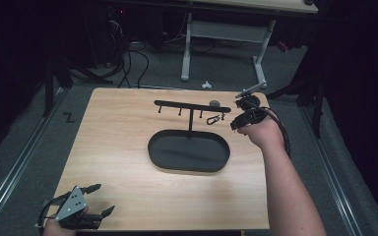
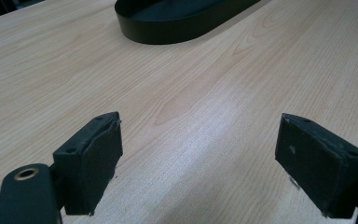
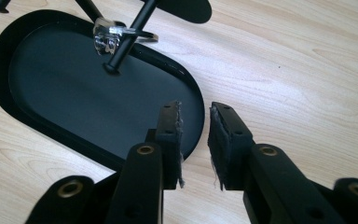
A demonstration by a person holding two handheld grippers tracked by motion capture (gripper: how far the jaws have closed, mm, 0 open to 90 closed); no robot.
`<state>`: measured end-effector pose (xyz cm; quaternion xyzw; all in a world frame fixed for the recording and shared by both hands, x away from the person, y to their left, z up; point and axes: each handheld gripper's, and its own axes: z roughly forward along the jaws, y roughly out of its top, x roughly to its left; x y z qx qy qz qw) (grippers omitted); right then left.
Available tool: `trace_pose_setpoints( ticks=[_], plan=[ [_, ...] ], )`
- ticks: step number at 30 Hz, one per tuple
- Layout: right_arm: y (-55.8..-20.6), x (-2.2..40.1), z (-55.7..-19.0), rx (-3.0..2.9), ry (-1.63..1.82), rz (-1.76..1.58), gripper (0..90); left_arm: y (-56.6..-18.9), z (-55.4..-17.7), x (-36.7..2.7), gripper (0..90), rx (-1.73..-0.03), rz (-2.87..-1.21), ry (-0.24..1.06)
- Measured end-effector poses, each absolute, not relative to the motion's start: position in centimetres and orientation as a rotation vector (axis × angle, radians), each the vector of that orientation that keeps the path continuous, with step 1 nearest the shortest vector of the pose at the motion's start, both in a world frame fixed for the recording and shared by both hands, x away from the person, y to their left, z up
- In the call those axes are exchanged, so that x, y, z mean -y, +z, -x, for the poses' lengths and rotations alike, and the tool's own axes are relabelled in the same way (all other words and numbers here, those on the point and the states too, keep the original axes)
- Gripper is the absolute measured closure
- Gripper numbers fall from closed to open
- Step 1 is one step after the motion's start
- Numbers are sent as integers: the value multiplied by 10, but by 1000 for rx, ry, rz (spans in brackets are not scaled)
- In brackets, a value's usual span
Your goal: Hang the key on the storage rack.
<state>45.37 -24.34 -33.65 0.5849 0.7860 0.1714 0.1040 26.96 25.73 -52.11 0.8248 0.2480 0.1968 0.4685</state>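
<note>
A black oval tray (image 1: 153, 147) lies mid-table, and a thin post rises from its back edge to a crossbar with hooks (image 1: 177, 104). A small metal clip with a clear piece (image 1: 215, 119) hangs near the bar's right end. In the right gripper view it shows by the post (image 3: 106, 37). My right gripper (image 1: 237, 123) hovers just right of that end. Its jaws (image 3: 196, 140) stand a narrow gap apart with nothing between them, above the tray's rim (image 3: 193, 100). My left gripper (image 1: 101, 199) rests at the near left corner, wide open (image 2: 198, 158) over bare wood, with the tray (image 2: 168, 28) ahead.
The wooden table (image 1: 128, 128) ends close behind the stand. A small dark round object (image 1: 215, 103) lies at the bar's right end. Beyond the table are grey carpet, cables (image 1: 128, 64) and a white desk frame (image 1: 187, 49).
</note>
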Motion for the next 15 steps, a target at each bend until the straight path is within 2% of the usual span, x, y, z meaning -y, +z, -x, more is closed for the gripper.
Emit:
trace_pose_setpoints(
  ticks=[7, 15],
  plan=[
    [-341, 243, -451, -2339, 491, -1731, 648, -521, -270, -257, 153, -606, -2025, 479],
    [-354, 243, -447, -2358, 494, -1722, 506, -521, -270, -256, 153, -603, -2029, 478]
  ],
)
